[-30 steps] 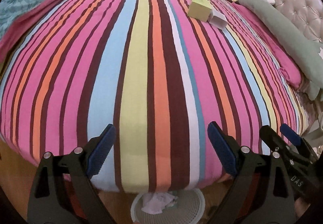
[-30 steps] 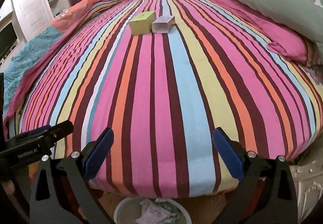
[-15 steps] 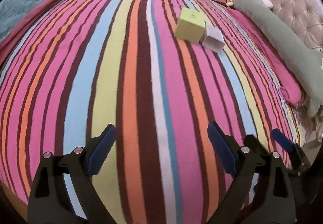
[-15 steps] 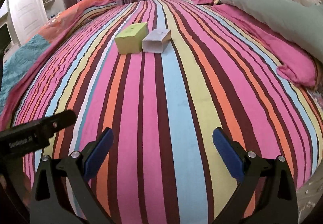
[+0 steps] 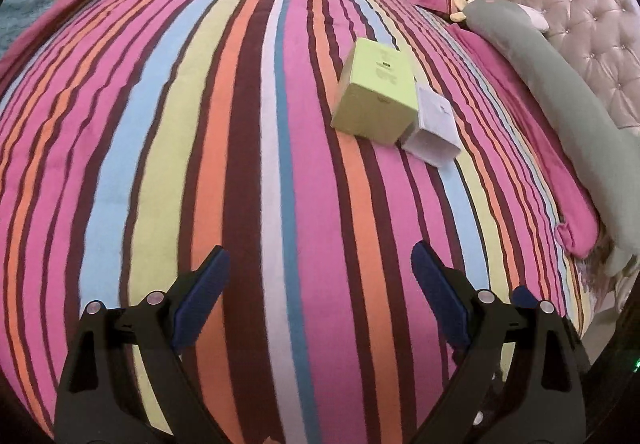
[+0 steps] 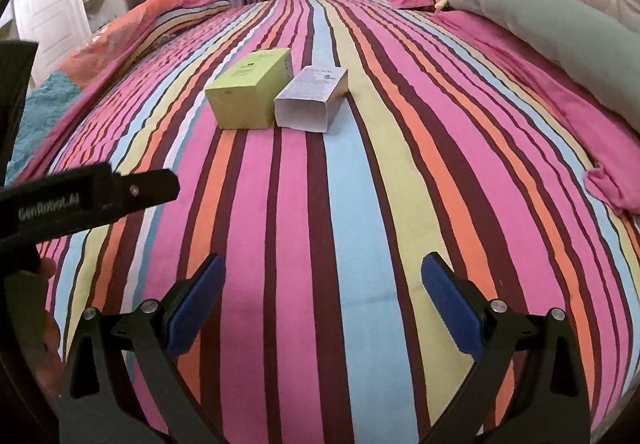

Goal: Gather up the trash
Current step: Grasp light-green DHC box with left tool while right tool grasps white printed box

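Two pieces of trash lie on the striped multicoloured bedspread (image 6: 352, 203): a lime-green rectangular cardboard box (image 6: 250, 93) and a white rectangular cardboard carton (image 6: 312, 99). In the right wrist view they sit in the upper centre of the frame, side by side and touching or very nearly so; in the left wrist view the lime-green box (image 5: 376, 91) and the white carton (image 5: 434, 131) appear in the upper right. The white carton's near end looks open, and nothing can be made out inside it; the green box is closed, so its contents cannot be judged. Both lie flat on a broad face, which is probably why they rest steady on the soft cover. The left gripper (image 5: 320, 296) is spread wide with nothing between its blue pads, and the right gripper (image 6: 322, 300) is likewise wide apart and empty. Each hovers over the bedspread at the bottom of its frame, well apart from the boxes, fingers aimed roughly toward them, a stance that suits an approach rather than a grasp. The left tool's black body also shows at the left edge of the right wrist view. No bin or other receptacle for trash is visible in either frame. A long grey-green bolster pillow (image 6: 540, 15) lies along the tufted headboard (image 5: 560, 3) at upper right.
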Action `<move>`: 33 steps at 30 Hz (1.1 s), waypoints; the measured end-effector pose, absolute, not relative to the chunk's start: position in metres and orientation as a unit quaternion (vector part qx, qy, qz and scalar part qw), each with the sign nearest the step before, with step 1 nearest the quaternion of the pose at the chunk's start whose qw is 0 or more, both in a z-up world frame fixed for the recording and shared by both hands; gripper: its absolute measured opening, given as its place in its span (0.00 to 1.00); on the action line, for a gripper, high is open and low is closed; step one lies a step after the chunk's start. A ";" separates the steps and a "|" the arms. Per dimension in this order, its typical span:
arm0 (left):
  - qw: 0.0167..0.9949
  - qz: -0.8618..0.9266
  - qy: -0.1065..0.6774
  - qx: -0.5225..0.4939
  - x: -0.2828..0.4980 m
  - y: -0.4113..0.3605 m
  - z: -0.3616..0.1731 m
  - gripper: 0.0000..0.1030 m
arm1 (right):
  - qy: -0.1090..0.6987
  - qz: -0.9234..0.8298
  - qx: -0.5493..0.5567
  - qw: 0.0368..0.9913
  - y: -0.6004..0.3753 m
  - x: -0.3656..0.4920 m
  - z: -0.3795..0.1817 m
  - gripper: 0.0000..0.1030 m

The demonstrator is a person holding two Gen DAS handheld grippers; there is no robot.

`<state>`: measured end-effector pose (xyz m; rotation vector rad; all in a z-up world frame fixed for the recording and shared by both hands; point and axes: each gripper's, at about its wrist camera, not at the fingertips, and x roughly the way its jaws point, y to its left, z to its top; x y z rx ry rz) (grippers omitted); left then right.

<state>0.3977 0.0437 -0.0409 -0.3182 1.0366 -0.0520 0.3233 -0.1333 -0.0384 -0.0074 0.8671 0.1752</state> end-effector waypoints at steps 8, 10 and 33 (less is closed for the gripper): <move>0.851 -0.041 0.502 -0.148 0.442 0.036 -0.043 0.87 | 0.416 0.081 -0.019 0.906 -0.132 0.356 -0.040 0.91; 0.850 -0.045 0.503 -0.149 0.451 0.035 -0.043 0.87 | 0.416 0.080 -0.013 0.906 -0.133 0.364 -0.040 0.91; 0.839 -0.051 0.522 -0.142 0.532 0.026 -0.052 0.87 | 0.408 0.092 0.000 0.908 -0.116 0.414 -0.040 0.91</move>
